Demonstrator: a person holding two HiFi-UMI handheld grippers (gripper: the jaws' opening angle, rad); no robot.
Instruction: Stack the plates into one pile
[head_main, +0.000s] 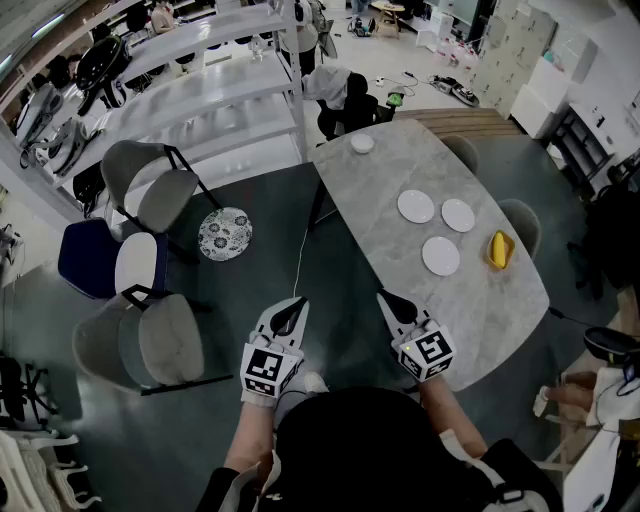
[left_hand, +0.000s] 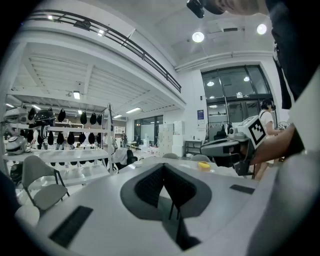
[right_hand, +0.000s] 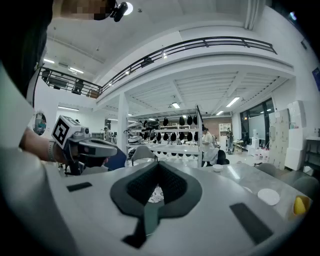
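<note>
Plates: three white plates lie flat and separate on the far right half of the table: a far left plate (head_main: 416, 206), a far right plate (head_main: 458, 214) just beside it, and a nearest plate (head_main: 441, 255) a little closer to the person; none overlaps another
Pile: none started, as far as these views show
Table: a pale stone-look table (head_main: 400, 160) that runs away from the person, its near end below the right gripper
Yellow thing: a small yellow object (head_main: 500, 249) just to the right of the nearest plate, close to the table's edge; what it is I cannot tell
Bowl: a small white bowl (head_main: 362, 143) at the far end, well apart from the plates
Patterned disc: a round patterned disc (head_main: 224, 233) sits low, off the table, beside the chairs (head_main: 150, 190); whether it is a plate I cannot tell
Right gripper: the right gripper (head_main: 386, 298) has its jaws pressed together with nothing between them, at the table's near end and well short of the plates
Left gripper: the left gripper (head_main: 297, 305) has its jaws closed on nothing, over the dark floor to the left of the table
Step in hand: by my reading the very start, the approach; no plate is touched
Next move: likely to part the right jaws, reach forward to the nearest plate, catch its thin rim without pushing it along the smooth top, then lift it level and set it on a neighbour
</note>
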